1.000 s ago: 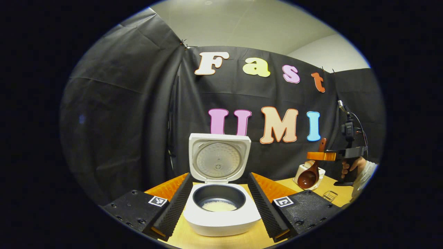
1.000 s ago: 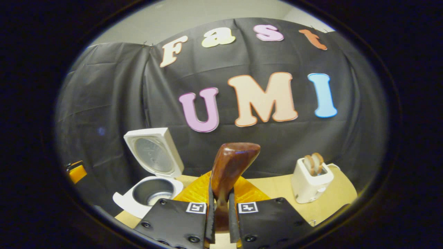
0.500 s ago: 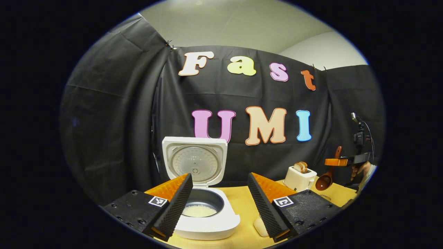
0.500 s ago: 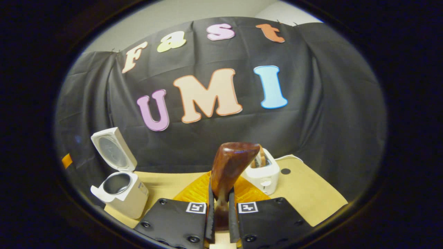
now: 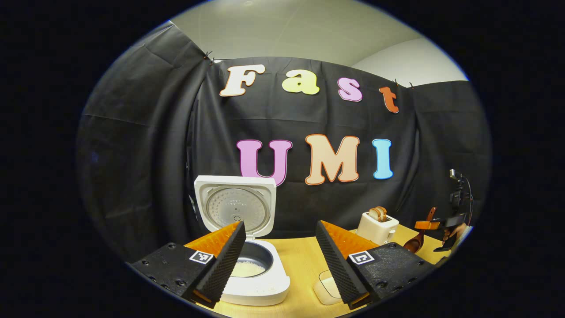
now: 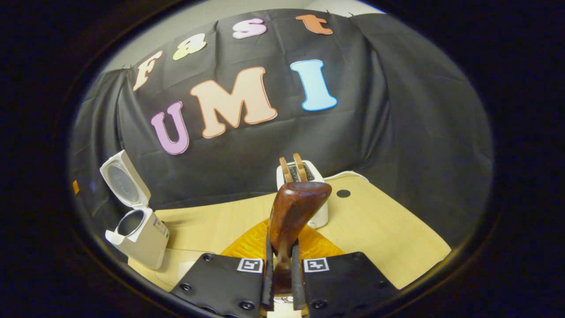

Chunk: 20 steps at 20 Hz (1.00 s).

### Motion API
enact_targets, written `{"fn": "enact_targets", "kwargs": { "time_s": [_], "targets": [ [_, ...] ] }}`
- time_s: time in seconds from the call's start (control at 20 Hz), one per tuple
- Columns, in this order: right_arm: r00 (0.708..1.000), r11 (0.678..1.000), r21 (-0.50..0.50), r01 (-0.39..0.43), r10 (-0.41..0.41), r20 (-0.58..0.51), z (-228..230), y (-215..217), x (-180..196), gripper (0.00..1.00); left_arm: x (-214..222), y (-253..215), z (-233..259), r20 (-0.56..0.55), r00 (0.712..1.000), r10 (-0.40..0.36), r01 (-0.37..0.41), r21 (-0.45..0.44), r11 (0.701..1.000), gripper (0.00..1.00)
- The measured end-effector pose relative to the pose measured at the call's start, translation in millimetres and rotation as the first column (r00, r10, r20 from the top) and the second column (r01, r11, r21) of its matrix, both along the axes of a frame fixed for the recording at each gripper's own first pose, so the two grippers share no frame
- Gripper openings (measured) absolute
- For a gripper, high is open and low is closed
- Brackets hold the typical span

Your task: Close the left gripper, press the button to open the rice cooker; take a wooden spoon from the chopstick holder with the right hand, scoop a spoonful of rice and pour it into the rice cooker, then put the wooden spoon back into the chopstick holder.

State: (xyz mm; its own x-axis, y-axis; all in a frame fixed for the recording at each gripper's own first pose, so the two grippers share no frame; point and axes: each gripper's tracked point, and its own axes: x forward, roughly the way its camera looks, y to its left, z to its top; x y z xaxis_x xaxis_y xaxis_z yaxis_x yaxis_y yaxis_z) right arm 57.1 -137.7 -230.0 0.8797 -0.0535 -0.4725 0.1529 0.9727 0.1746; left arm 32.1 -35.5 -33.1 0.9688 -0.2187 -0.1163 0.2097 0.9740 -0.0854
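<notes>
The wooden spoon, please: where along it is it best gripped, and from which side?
Grip the spoon on its narrow handle, as the right gripper does now, jaws closing from both flat sides. The handle is slim enough to fit between them; the bowl is wide and rounded, and should stay free for scooping.

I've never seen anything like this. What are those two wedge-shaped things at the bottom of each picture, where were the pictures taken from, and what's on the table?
There is no robot here: a person holds a two-finger gripper in each hand, and a camera rides on each gripper, looking forward along its fingers. Those fingers are the wedges you see.

In the left gripper view, the left gripper is open and holds nothing. Beyond it the rice cooker stands on the wooden table, lid up, with rice in its pot. Farther right are a toaster with bread in it, and the other gripper in a hand.

In the right gripper view, the right gripper is shut on a wooden spoon, clamped by its handle.
</notes>
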Motion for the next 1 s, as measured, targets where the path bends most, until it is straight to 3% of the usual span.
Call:
{"fn": "enact_targets", "kwargs": {
  "time_s": [0.6, 1.0],
  "targets": [
    [0.997, 0.995, 0.098, 0.015, -0.008, -0.077, -79.6, 1.4, -13.8, 0.18, -7.7, -14.8, 5.1, -0.012, 1.0, 0.009, -0.008, 0.05, 0.999, 0.94],
    [0.993, 0.997, 0.083, 0.001, 0.009, -0.116, -92.7, -3.2, -23.2, 0.22, -8.6, -21.3, 12.9, 0.012, 1.0, 0.02, -0.021, 0.055, 0.998, 0.95]
  ]
}}
